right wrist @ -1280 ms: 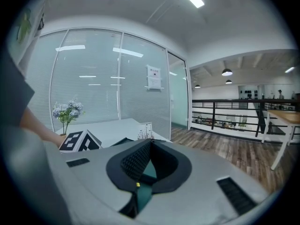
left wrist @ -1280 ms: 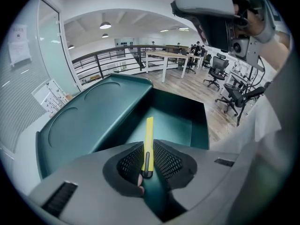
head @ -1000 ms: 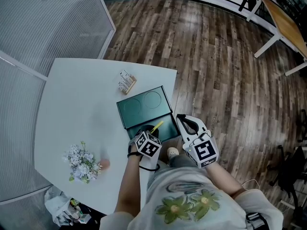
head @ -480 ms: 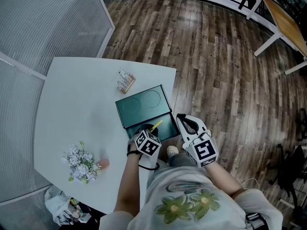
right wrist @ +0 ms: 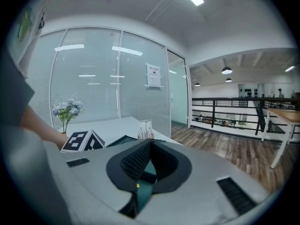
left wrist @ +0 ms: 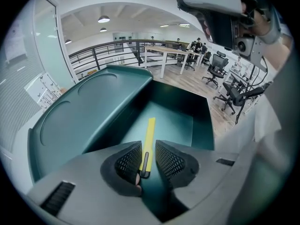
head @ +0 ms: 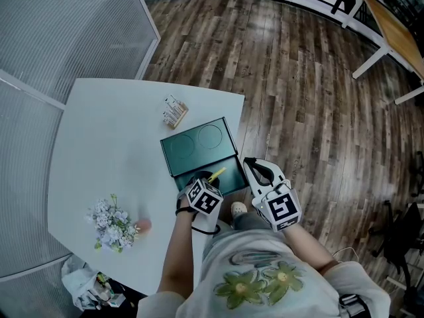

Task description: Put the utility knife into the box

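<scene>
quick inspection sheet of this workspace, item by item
surface: white table, mostly bare
job's things: green box open, lid back; yellow utility knife down inside it
clutter: flower bunch, pink object beside it, packet behind the box
grippers: left gripper over the box, jaws have just been opening, knife between them, pads seem clear of it; right gripper beside the box, jaws together, empty
cables: nothing seen on the table
surroundings: wood floor, glass partition, second table
</scene>
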Demonstrator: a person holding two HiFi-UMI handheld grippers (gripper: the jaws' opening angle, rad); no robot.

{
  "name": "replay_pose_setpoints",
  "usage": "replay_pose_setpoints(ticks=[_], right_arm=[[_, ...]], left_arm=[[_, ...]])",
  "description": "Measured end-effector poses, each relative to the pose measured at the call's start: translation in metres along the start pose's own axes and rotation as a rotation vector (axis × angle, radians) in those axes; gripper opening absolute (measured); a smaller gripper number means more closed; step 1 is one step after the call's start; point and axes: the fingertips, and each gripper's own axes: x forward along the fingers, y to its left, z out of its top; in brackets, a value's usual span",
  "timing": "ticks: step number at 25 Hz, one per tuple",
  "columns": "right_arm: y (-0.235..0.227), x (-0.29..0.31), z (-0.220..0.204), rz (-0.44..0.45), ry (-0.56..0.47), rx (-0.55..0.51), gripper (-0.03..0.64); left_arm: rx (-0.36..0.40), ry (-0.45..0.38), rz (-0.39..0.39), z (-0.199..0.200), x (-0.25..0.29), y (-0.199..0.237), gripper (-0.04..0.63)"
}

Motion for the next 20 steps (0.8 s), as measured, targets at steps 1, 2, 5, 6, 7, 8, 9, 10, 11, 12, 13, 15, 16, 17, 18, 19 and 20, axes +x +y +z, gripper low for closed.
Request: replay_pose_setpoints(ticks=[1,2,5,6,7,8,9,10,11,12,13,15,16,17,18,19,20], right_arm=[[0.000,0.000,-0.001,0.000,0.000,0.001,-0.002],[0.000,0.000,-0.001,0.000,0.000,0.001,-0.002],[0.000,0.000,0.000,-0.001,-0.002,0.001,-0.002],[-0.001,0.000,0.000,-0.001,-0.002,0.002,-0.002],[-0.001,0.000,0.000,0.000,-0.003,0.002,-0.002],[-0.001,-0.001,0.000,0.000,-0.002,0.003,-0.002],[-0.001,-0.001,0.000,0.002,-0.002,0.002,-0.002],[-0.001,-0.001,0.000,0.003,-0.002,0.001,-0.002],[0.000,-0.001,0.000,0.005,-0.002,0.000,-0.002],[0.001,-0.001,0.000,0.007,-0.004,-0.001,-0.002],[0.002,-0.002,0.001,0.009,-0.007,-0.001,-0.002],[0.002,-0.003,0.002,0.014,-0.011,-0.003,-0.002],[0.003,-0.003,0.003,0.017,-0.012,-0.004,-0.002],[0.003,-0.004,0.003,0.019,-0.013,-0.005,-0.002],[0.004,-0.005,0.003,0.021,-0.013,-0.006,-0.002],[0.005,-0.005,0.003,0.023,-0.013,-0.008,-0.002],[0.007,-0.006,0.004,0.026,-0.014,-0.009,-0.002]], left_arm=[[0.000,0.003,-0.003,-0.001,0.000,-0.001,0.098],[0.001,0.004,-0.005,-0.001,0.001,-0.001,0.101],[-0.001,0.006,-0.007,0.000,0.000,0.000,0.123],[-0.001,0.005,-0.005,0.000,0.000,0.000,0.133],[-0.001,0.001,0.001,0.002,-0.001,0.001,0.133],[-0.003,-0.006,0.008,0.003,-0.003,0.002,0.133],[-0.007,-0.017,0.017,0.005,-0.005,0.002,0.133],[-0.014,-0.032,0.025,0.007,-0.008,0.003,0.133],[-0.023,-0.049,0.032,0.009,-0.011,0.004,0.135],[-0.031,-0.067,0.039,0.011,-0.015,0.005,0.133],[-0.037,-0.085,0.048,0.013,-0.019,0.005,0.133],[-0.046,-0.123,0.072,0.018,-0.028,0.007,0.133],[-0.053,-0.145,0.084,0.021,-0.033,0.008,0.133],[-0.063,-0.169,0.094,0.024,-0.039,0.009,0.133],[-0.076,-0.194,0.101,0.027,-0.044,0.009,0.133],[-0.088,-0.218,0.106,0.030,-0.050,0.009,0.133],[-0.098,-0.240,0.110,0.033,-0.056,0.009,0.132]])
